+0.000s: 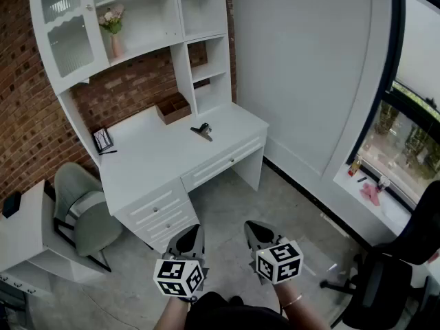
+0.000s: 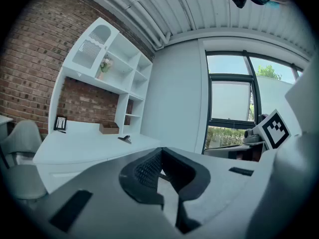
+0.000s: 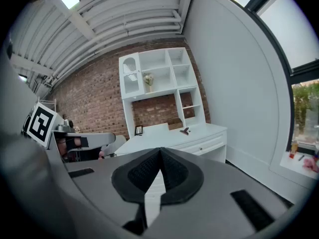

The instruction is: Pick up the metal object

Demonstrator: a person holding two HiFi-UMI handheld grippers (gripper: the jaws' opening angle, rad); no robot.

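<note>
The metal object [image 1: 201,132] is lying on the white tabletop [image 1: 148,160], in front of the shelves [image 1: 206,67]. The left claw [image 1: 191,238] and the right claw [image 1: 258,234] are hanging above the floor [image 1: 275,198], well apart from it. The 2 are clenched and holding nothing.

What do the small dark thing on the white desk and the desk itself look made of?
Small dark object: probably metal, dark with a greyish sheen, though too small to be sure. White desk with drawers: seemingly painted wood or laminate, with a smooth, even, matte white surface.
</note>
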